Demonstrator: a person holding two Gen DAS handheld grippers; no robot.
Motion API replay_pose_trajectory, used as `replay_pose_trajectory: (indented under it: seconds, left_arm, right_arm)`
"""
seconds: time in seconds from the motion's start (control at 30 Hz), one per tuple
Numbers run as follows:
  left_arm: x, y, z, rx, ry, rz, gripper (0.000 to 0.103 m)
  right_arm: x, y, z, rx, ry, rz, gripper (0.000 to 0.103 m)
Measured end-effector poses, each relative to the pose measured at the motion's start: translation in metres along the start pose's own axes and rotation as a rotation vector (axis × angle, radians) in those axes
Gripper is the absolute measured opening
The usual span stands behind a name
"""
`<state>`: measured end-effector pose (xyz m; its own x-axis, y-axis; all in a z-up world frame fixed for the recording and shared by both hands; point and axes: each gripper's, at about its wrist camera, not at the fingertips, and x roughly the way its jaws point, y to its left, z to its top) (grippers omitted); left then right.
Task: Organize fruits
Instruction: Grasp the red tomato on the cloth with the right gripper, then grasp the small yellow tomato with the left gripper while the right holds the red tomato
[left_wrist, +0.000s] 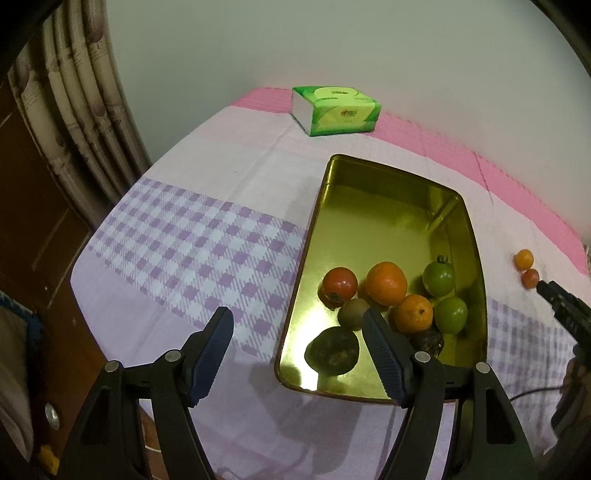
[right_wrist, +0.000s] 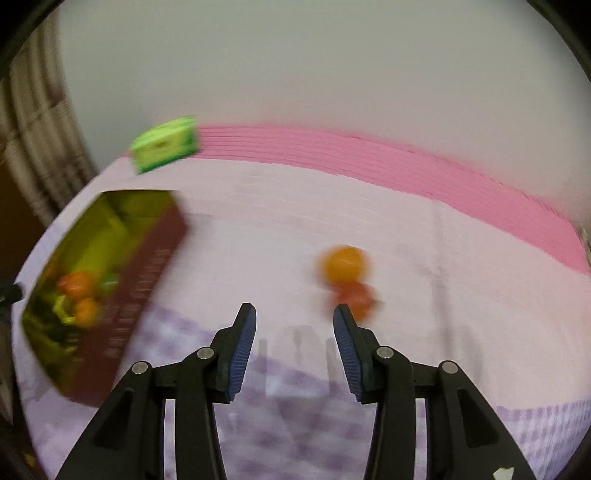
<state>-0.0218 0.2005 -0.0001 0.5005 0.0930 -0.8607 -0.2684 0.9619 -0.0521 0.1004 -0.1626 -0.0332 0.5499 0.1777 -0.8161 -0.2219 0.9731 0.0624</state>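
A gold metal tin (left_wrist: 369, 177) holds several fruits: a red tomato (left_wrist: 340, 283), two oranges (left_wrist: 386, 283), two green tomatoes (left_wrist: 439, 277), a kiwi (left_wrist: 352, 313) and two dark fruits (left_wrist: 332, 350). My left gripper (left_wrist: 298, 316) is open and empty above the tin's near left edge. A small orange (left_wrist: 524, 258) and a small red tomato (left_wrist: 530, 277) lie on the cloth to the tin's right. In the blurred right wrist view, my right gripper (right_wrist: 294, 310) is open and empty just short of that orange (right_wrist: 343, 264) and tomato (right_wrist: 354, 297). The tin (right_wrist: 147, 254) shows at its left.
A green tissue pack (left_wrist: 336, 109) lies at the back near the wall, also in the right wrist view (right_wrist: 164, 147). A pink and purple checked cloth (left_wrist: 184, 236) covers the table. A curtain (left_wrist: 81, 110) hangs left. The right gripper's tip (left_wrist: 561, 306) shows at the right edge.
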Motion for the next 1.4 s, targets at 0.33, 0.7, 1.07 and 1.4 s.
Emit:
replay_pose_trajectory:
  seconds: [0.33, 0.7, 1.07, 1.4]
  left_arm:
    - [0.0, -0.033, -0.002, 0.114, -0.003, 0.009, 0.073]
    - [0.007, -0.121, 0.012, 0.267, 0.008, -0.068, 0.073]
    - [0.033, -0.262, 0.022, 0.449, 0.007, -0.247, 0.073]
    - [0.076, -0.327, 0.027, 0.468, 0.018, -0.293, 0.073]
  right_arm:
    - [0.033, -0.017, -0.004, 0.032, 0.003, -0.001, 0.041]
    - [0.039, -0.017, -0.01, -0.01, -0.02, 0.029, 0.034]
    - [0.013, -0.086, -0.027, 0.029, -0.055, -0.113, 0.034]
    - [0.011, -0.132, -0.042, 0.137, -0.042, -0.139, 0.033]
